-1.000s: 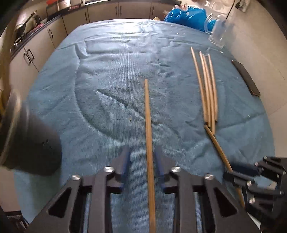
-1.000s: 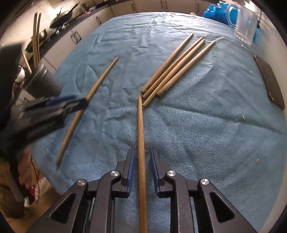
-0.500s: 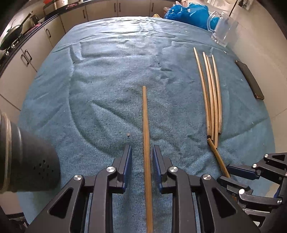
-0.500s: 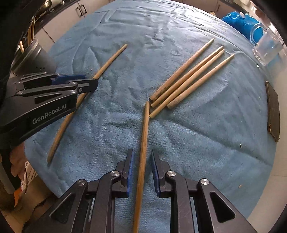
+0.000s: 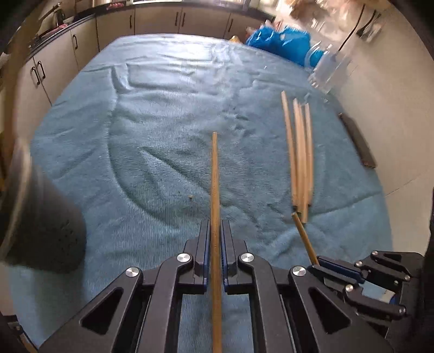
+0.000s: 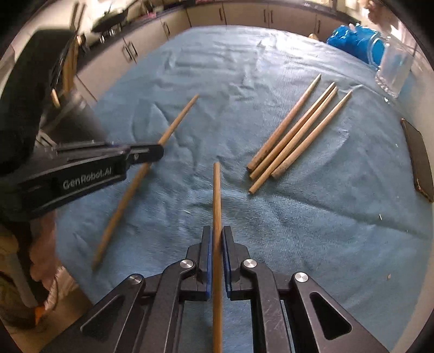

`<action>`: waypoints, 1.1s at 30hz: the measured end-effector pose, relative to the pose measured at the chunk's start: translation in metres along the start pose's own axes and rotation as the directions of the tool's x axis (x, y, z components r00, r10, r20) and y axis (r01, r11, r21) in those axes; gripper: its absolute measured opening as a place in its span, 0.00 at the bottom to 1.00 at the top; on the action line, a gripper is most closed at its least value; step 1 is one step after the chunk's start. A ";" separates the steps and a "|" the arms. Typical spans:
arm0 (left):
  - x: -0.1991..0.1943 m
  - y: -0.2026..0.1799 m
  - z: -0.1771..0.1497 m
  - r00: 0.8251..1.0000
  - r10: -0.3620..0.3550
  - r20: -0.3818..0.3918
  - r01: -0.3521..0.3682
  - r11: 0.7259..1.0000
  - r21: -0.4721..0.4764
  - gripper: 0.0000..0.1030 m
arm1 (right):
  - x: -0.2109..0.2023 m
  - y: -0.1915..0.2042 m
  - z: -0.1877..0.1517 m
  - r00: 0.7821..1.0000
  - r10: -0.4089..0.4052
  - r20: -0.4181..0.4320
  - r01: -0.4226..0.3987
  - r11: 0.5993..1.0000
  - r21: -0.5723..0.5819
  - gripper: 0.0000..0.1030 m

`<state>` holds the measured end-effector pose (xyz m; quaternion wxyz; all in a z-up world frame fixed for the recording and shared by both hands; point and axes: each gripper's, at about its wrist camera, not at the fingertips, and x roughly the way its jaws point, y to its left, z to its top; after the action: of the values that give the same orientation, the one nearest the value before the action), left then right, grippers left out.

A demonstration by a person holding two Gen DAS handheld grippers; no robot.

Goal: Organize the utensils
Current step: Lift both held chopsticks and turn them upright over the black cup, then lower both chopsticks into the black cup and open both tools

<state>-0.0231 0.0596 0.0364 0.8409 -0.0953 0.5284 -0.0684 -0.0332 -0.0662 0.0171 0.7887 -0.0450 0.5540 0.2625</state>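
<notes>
**Both claws clamp a chopstick each**

Right up close, the left claw (image 5: 215, 239) is closing, and its blue-lined pads are pinched onto a single wooden chopstick (image 5: 214, 190) that runs straight ahead between the fingers, its tip out over the blue towel (image 5: 162, 122) covering the tabletop. Same story on the other side: the right claw (image 6: 216, 244) is clenched on its own chopstick (image 6: 216, 195), gripped along the shaft with the far end pointing up the towel.

Seen from the right wrist, the left claw comes in from the left edge, its stick slanting across the cloth. Seen from the left wrist, the right claw (image 5: 316, 264) sits low at the right edge with its stick angling up toward the loose bundle.

Just beyond, four loose chopsticks (image 6: 295, 133) lie side by side on the towel, nearly touching one another, tips fanned toward the far right. At the left edge stands a dark perforated holder (image 5: 46, 225), blurred; from the right wrist a few sticks show rising out of it.

Further out, a dark phone (image 6: 419, 160) lies flat at the towel's right edge. Beyond that, a clear glass mug (image 6: 393, 70) stands near a blue plastic bag (image 6: 352, 38), and pale cabinets (image 5: 162, 21) line the far wall.
</notes>
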 end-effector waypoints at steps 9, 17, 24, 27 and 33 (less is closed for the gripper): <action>-0.072 -0.012 -0.030 0.973 -0.105 0.204 0.097 0.994 0.045 0.06 | -0.055 0.003 -0.012 0.974 0.055 0.221 -0.063 0.998 0.030 0.07; -0.135 -0.004 -0.043 0.907 -0.160 0.389 0.147 0.987 0.064 0.06 | -0.097 0.014 -0.006 0.923 0.076 0.377 -0.099 0.994 0.043 0.07; -0.188 0.030 -0.035 0.840 -0.139 0.524 0.157 0.988 0.011 0.06 | -0.125 0.047 0.018 0.862 0.096 0.497 -0.100 0.995 -0.018 0.07; -0.214 0.051 -0.027 0.802 -0.095 0.590 0.132 0.991 -0.021 0.06 | -0.139 0.068 0.036 0.819 0.132 0.558 -0.122 0.991 -0.056 0.07; -0.234 0.101 -0.001 0.722 0.052 0.690 0.070 0.986 -0.148 0.06 | -0.155 0.110 0.083 0.708 0.214 0.673 -0.190 0.976 -0.110 0.07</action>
<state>-0.1235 0.2083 0.2177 0.9660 -0.1852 0.1798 0.0117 -0.0521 0.0021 0.2118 0.9021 0.1024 0.2241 0.3541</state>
